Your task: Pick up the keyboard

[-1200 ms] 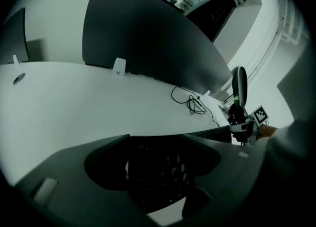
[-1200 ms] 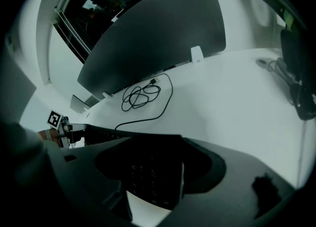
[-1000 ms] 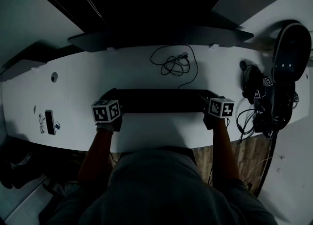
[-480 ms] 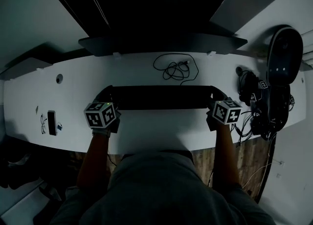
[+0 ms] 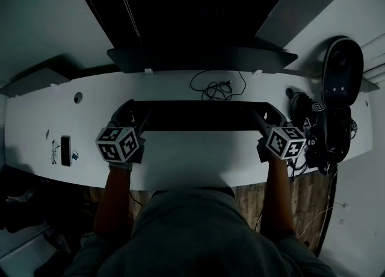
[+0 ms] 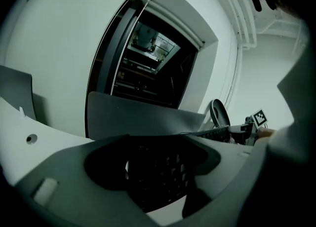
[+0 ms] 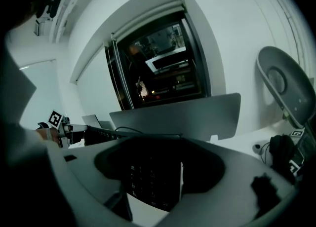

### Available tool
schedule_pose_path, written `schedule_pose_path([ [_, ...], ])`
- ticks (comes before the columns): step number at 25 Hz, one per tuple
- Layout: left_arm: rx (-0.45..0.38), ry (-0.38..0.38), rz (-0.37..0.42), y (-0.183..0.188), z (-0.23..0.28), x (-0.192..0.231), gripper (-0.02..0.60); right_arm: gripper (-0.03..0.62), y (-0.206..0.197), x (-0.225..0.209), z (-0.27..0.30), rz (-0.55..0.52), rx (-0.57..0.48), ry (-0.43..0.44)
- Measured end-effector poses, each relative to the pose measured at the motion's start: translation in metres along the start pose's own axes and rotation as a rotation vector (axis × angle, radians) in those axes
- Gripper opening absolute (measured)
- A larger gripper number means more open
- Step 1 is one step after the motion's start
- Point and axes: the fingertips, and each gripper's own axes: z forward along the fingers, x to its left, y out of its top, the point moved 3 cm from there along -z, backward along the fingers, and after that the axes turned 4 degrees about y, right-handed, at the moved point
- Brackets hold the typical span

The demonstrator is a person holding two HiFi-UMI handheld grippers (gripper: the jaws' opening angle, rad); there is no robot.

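Keyboard [image 5: 198,116] clear of the bench [image 5: 192,158], left tool [image 5: 128,116] and right tool [image 5: 269,117] each clamped wide on an end; looks stiff, light, long, so end grips suit it.

Dim room: a white desk [image 5: 192,164], a grey panel [image 5: 201,59] along its far edge, a dark window [image 7: 158,58] behind, wooden floor [image 5: 246,192] below.

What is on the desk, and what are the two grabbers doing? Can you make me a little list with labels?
keyboard: black, lying crosswise, gripped at both ends
left gripper: shut on the keyboard's left end
right gripper: shut on the keyboard's right end
desk: white; the keyboard looks raised above it
cable: loose coil behind the keyboard
phone: flat on the desk, far left
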Motion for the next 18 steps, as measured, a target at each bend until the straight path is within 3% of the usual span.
schedule_pose_path([
  [18,-0.261,-0.045,0.124,0.111,-0.074,-0.041,0.296,0.282,0.102,0.051,-0.077,-0.121,-0.244,-0.015],
])
